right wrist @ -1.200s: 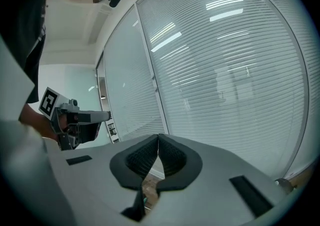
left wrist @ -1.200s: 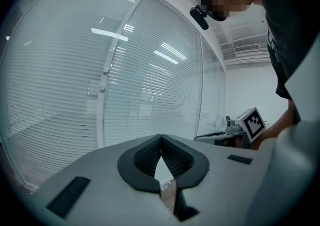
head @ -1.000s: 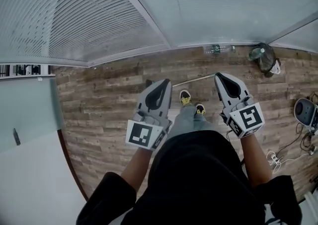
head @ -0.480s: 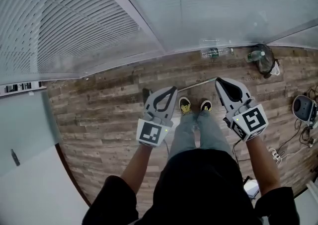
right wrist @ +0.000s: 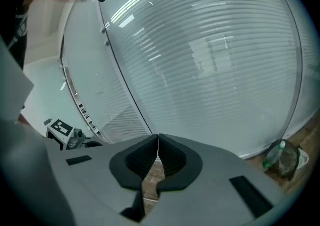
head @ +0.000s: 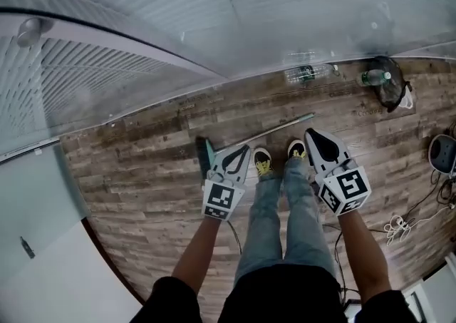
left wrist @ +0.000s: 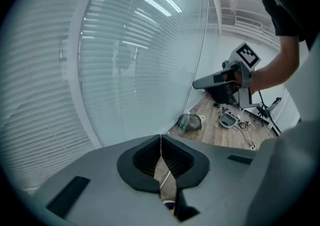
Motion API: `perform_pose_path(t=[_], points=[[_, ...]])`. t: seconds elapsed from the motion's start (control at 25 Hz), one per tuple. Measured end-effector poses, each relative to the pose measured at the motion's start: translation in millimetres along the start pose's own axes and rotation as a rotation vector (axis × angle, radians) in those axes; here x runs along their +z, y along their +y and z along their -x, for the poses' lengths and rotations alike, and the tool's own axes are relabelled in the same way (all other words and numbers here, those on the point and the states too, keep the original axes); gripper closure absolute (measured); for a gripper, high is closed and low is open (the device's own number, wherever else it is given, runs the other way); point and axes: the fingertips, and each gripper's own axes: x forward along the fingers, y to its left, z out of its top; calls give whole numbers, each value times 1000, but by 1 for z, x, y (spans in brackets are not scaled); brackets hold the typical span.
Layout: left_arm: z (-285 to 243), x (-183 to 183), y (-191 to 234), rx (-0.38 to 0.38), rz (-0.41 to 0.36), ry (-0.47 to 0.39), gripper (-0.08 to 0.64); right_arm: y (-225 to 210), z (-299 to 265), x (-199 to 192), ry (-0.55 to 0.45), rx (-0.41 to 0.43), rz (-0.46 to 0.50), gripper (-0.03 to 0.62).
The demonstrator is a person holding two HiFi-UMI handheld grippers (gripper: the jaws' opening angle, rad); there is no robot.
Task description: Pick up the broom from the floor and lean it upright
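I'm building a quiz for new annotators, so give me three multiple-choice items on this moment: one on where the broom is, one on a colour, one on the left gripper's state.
1. Where is the broom?
A. Standing upright
B. Lying on the wooden floor, just ahead of the person's shoes
C. Lifted in the air

2. What colour shows on the shoes?
A. Red
B. Yellow
C. Blue

3. How do the left gripper jaws stand?
A. Wide apart
B. Shut on the broom
C. Shut, with nothing between them

Answers:
1 B: in the head view its handle lies flat across the planks beyond the toes.
2 B: both toes show yellow against black.
3 C: in the left gripper view the jaws meet along one seam and hold nothing.
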Motion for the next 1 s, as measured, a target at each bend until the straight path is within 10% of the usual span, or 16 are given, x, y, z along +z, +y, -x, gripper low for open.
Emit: perform_pose_path(t=[0.64, 1.0], points=[[-241, -308, 1, -40, 6, 360, 535, -135, -152, -363, 337, -57, -236, 572], [-316, -434, 14, -18, -50, 450, 535, -173, -193, -486, 475, -35, -281, 572]])
